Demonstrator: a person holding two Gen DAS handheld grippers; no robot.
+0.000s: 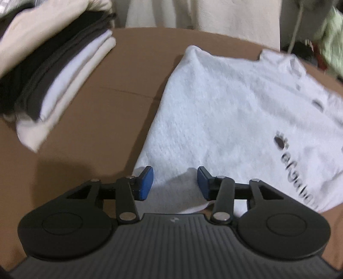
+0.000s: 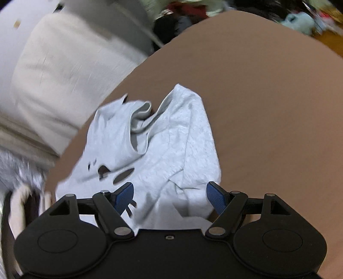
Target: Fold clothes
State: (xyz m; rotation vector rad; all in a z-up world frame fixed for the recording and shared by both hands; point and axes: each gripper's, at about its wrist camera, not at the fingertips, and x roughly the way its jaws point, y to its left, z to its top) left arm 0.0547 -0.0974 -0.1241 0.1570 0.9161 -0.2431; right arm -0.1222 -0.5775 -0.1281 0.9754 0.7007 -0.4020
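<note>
A pale grey T-shirt of soft, slightly nubbly knit lies on the smooth brown counter. In the left wrist view it spreads flat from the centre toward 3 o'clock, with blurred dark lettering along its right side. The left tool hovers over the shirt's near edge at 6 o'clock, its blue ribbed pads spread wide and gripping nothing; black linkage arms and round hubs frame the bottom of the view.

At 10 o'clock stands a neat stack of folded clothes, layered cream, black, charcoal, white and cream again, well apart from the shirt. Pale cloth hangs behind the counter at 12 o'clock.

In the right wrist view the same shirt looks rumpled, its ribbed collar curled open at 12 o'clock and creases running toward the tool. Dark printed shapes mark it at 9 o'clock. The right tool is likewise released, pads apart above the fabric, which fills the gap between them. A cream padded mass sits off the counter at 10 o'clock, and blurred clutter lies beyond the far edge at 1 o'clock.
</note>
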